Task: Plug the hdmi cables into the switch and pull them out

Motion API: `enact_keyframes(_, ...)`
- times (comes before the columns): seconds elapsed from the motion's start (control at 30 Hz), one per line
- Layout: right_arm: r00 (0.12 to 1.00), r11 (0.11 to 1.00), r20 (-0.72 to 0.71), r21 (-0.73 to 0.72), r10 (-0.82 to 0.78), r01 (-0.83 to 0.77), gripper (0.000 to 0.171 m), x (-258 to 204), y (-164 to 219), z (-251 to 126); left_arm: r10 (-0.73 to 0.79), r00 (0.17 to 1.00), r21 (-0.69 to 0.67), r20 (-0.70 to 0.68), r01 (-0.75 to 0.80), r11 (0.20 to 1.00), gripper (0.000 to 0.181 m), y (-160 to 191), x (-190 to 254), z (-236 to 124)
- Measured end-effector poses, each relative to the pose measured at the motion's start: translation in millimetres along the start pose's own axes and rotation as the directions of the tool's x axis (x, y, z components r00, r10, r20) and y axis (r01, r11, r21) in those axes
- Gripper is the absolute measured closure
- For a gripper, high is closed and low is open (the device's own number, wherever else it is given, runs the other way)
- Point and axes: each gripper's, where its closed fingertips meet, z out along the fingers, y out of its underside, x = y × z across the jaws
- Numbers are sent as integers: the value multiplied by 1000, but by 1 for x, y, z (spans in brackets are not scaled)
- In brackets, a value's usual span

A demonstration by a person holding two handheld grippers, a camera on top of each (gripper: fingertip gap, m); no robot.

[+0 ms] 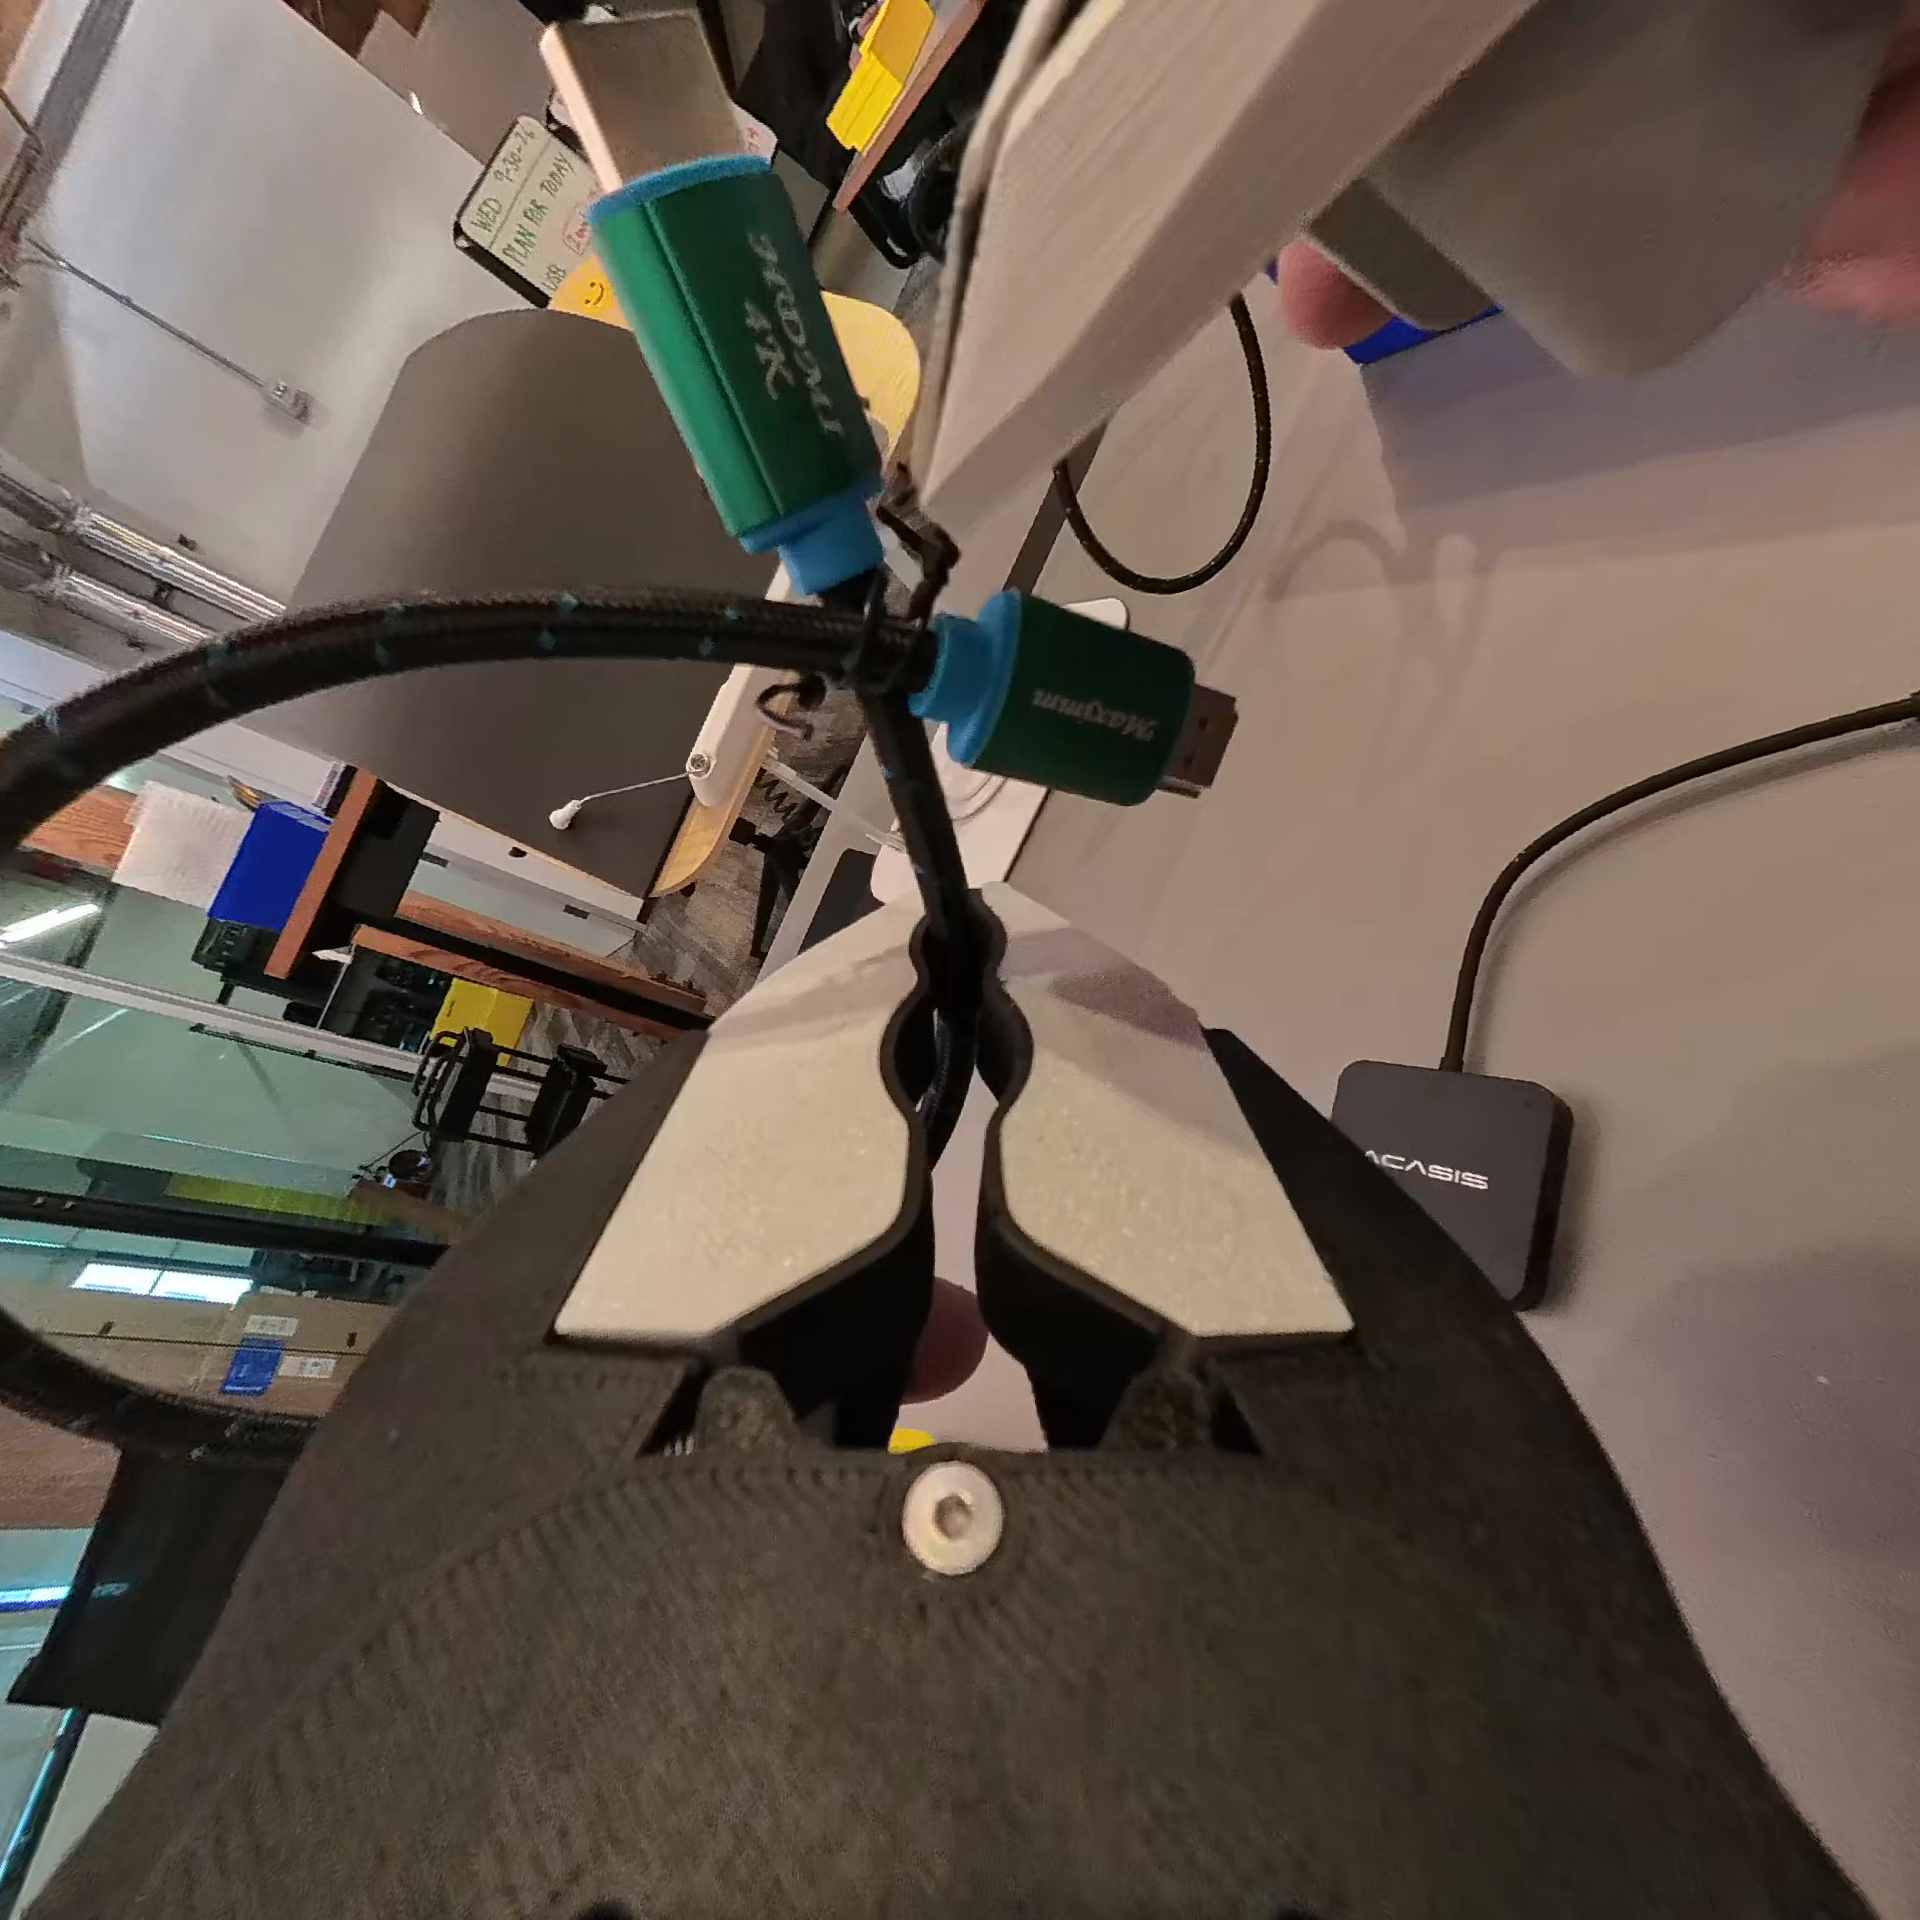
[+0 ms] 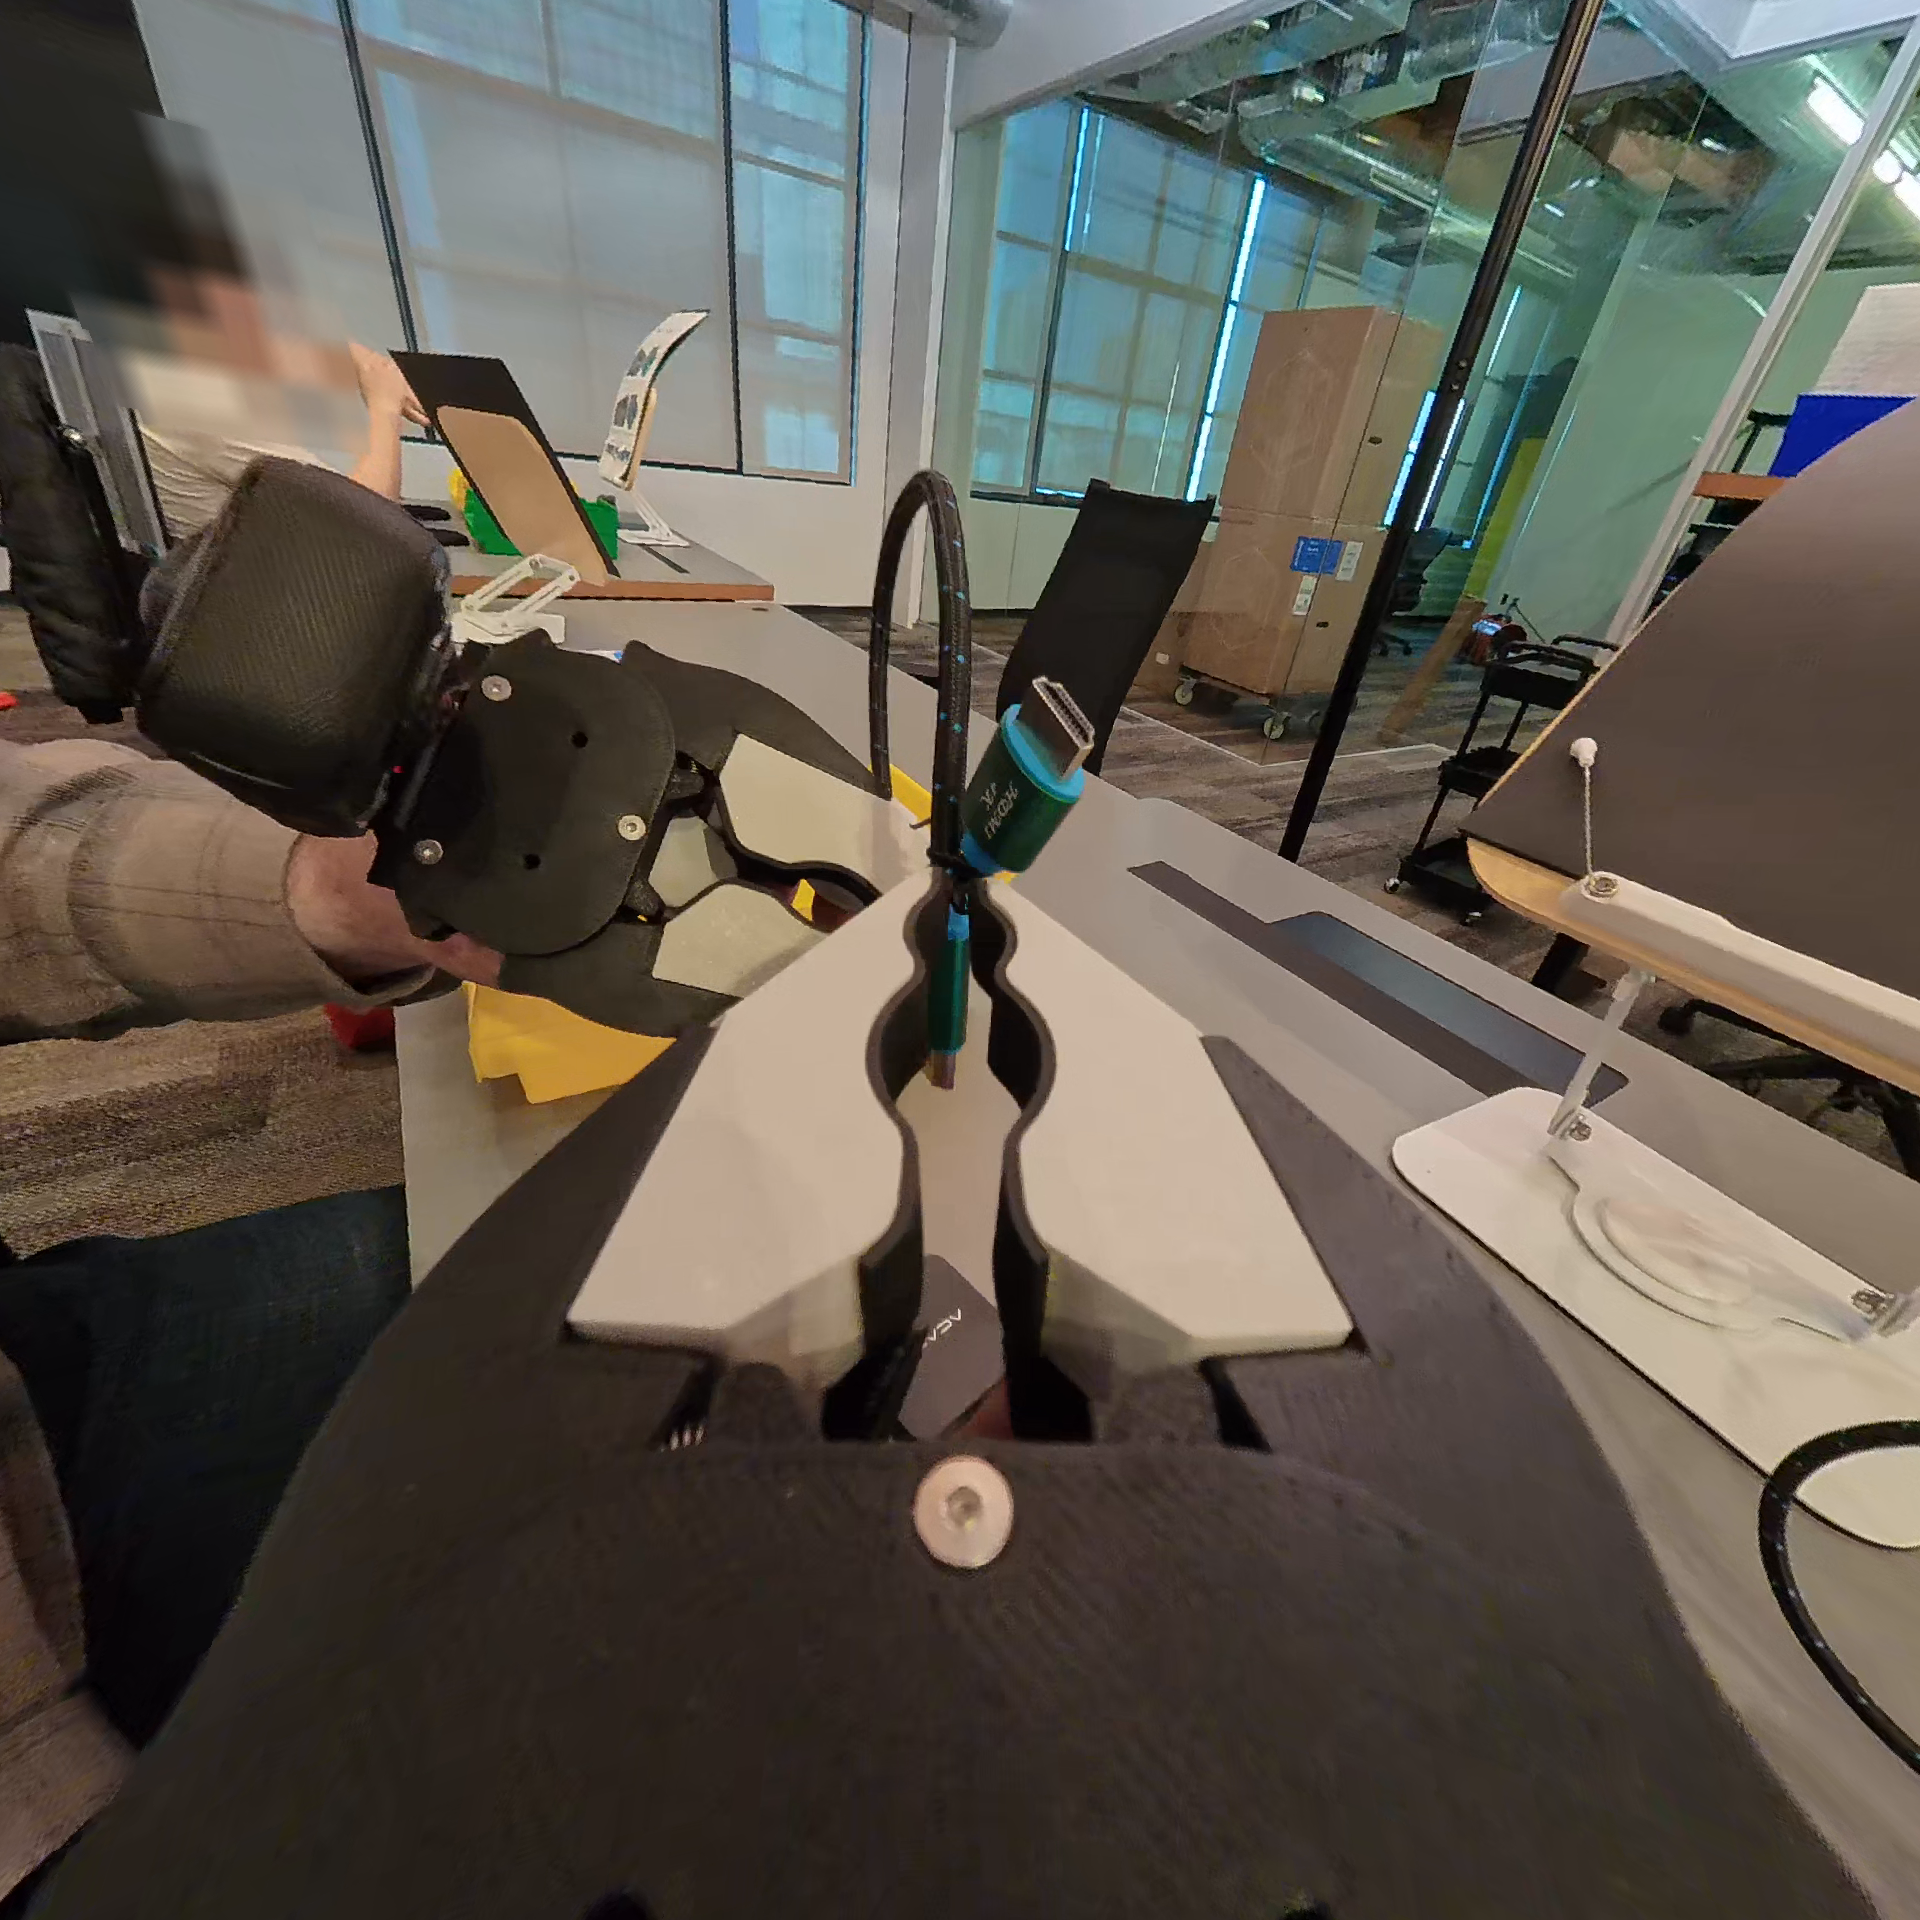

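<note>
Well above the grey tabletop (image 1: 1558,623), a black braided HDMI cable flecked with blue (image 1: 312,644) is held in the left gripper (image 1: 951,987), whose pale fingers are closed tight on the cord just below its two ends. Both ends are bound together by a thin black tie (image 1: 920,551). One green plug with a blue collar (image 1: 738,353) is pointed up and away, its bare metal tip clearly seen from the right wrist; the second green plug (image 1: 1070,707) is angled out sideways with its metal tip exposed.

The right gripper (image 2: 951,904) is brought in at the tied junction with its jaws drawn narrow. The second green plug is seen through the slot between them, but whether it, the tie or nothing at all is pinched cannot be told.

The flat black square switch (image 1: 1455,1174) is left lying on the tabletop near the left gripper, with only its own thin black lead (image 1: 1507,883) attached. Neither plug is seated in it, so the task is judged to be at its opening step: the cable is raised and being readied for a first insertion.

For the next move, one plug probably needs to be gripped firmly by its green body, turned flat to match a port and lowered to the switch's edge. The ports are not shown, and the tie may be found to hinder separating the two ends.
</note>
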Motion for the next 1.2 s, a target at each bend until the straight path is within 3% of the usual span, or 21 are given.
enact_keyframes(0.27, 999, 999, -6, -13, -41, 41, 171, -2, 1, 0, 0, 1000, -3, 8, 0, 1000, 180, 0, -5, -1)
enact_keyframes(0.47, 981, 980, -12, -36, -194, 193, 171, -14, 0, 2, -59, 998, -3, -33, 59, 998, 181, -1, -4, -3)
enact_keyframes(0.7, 888, 884, -15, -101, -460, 456, 171, -31, 4, 7, -136, 986, -2, -92, 136, 991, 181, 0, -2, -3)
enact_keyframes(1.2, 723, 719, -41, -155, -690, 678, 171, -41, 8, 10, -339, 917, 26, -210, 352, 936, 180, -8, 6, -3)
